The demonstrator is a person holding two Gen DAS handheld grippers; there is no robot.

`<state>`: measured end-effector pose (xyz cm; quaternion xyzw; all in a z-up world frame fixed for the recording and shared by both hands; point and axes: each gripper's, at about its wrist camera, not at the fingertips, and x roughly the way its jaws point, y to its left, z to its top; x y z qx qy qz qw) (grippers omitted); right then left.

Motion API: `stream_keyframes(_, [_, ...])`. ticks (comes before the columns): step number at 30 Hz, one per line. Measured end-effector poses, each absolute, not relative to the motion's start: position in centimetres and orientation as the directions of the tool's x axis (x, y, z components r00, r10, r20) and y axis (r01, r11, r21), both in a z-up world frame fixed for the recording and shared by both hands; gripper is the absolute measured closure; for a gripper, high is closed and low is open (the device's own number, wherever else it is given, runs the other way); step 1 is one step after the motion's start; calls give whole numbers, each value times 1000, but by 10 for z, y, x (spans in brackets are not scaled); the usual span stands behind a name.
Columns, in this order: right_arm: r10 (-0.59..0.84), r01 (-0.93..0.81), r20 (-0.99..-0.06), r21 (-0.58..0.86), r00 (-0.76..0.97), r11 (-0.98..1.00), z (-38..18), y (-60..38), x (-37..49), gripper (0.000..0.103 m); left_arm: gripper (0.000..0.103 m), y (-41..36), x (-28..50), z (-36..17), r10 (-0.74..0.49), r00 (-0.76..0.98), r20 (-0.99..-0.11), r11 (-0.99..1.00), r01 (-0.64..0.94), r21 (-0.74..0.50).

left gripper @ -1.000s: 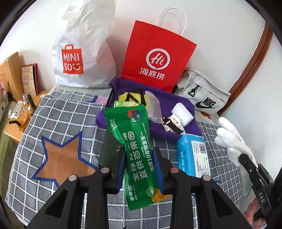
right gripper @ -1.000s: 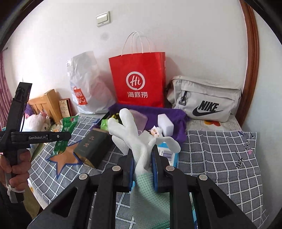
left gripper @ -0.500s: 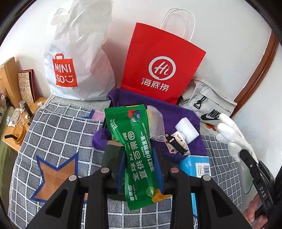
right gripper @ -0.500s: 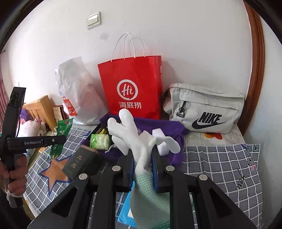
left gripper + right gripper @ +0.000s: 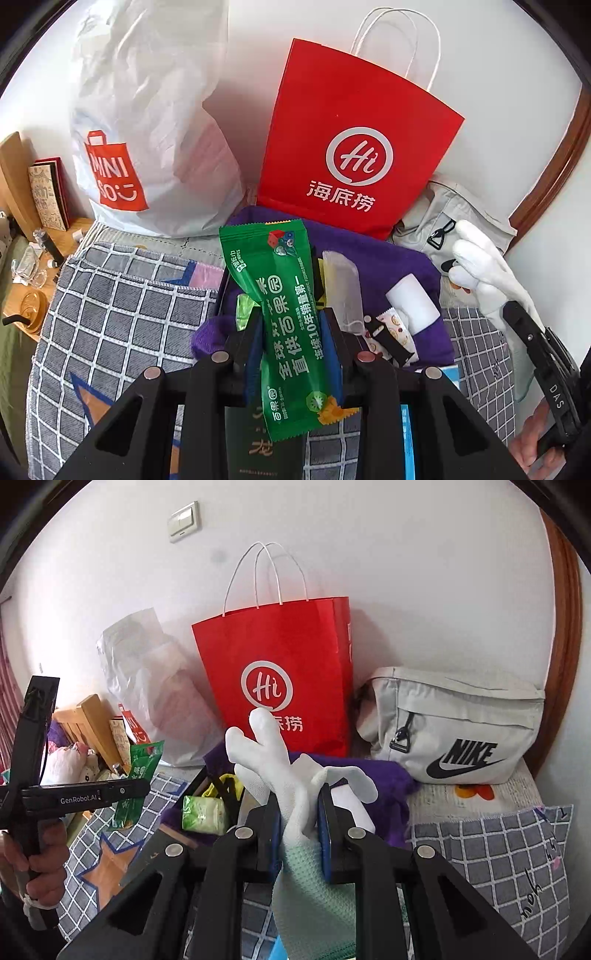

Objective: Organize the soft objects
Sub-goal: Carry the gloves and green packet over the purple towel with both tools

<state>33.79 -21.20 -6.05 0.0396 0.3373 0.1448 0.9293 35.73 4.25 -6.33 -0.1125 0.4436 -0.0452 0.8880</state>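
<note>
My left gripper (image 5: 293, 332) is shut on a green wet-wipes packet (image 5: 288, 317), held upright over the near edge of a purple cloth bin (image 5: 373, 251). The bin holds a white block (image 5: 412, 306), a clear pouch (image 5: 341, 288) and small snack packets. My right gripper (image 5: 300, 814) is shut on a white glove with a mint cuff (image 5: 291, 797), its fingers pointing up, just in front of the same purple bin (image 5: 384, 779). The glove (image 5: 487, 273) and right gripper show at the right edge of the left wrist view. The packet (image 5: 138, 782) shows at the left of the right wrist view.
A red paper bag (image 5: 354, 147), a white plastic shopping bag (image 5: 147, 129) and a grey waist bag (image 5: 454, 727) stand against the wall behind the bin. A dark green box (image 5: 258, 443) and a blue pack lie on the checked cloth (image 5: 110, 314). A wooden side table (image 5: 33, 280) stands left.
Both grippers have moved forward toward the purple bin and the bags, which now look larger and nearer. Each still grips its item the same way.
</note>
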Motion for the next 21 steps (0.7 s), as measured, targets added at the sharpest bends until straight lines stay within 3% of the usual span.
stream_keyframes(10, [331, -295, -614, 164, 716, 941, -74, -189, 377, 85, 74, 29, 404, -68, -214, 586, -782, 967, 16, -253])
stream_keyframes(21, [316, -284, -702, 168, 638, 944, -116, -190, 405, 84, 74, 20, 446, -96, -269, 526, -807, 954, 33, -297])
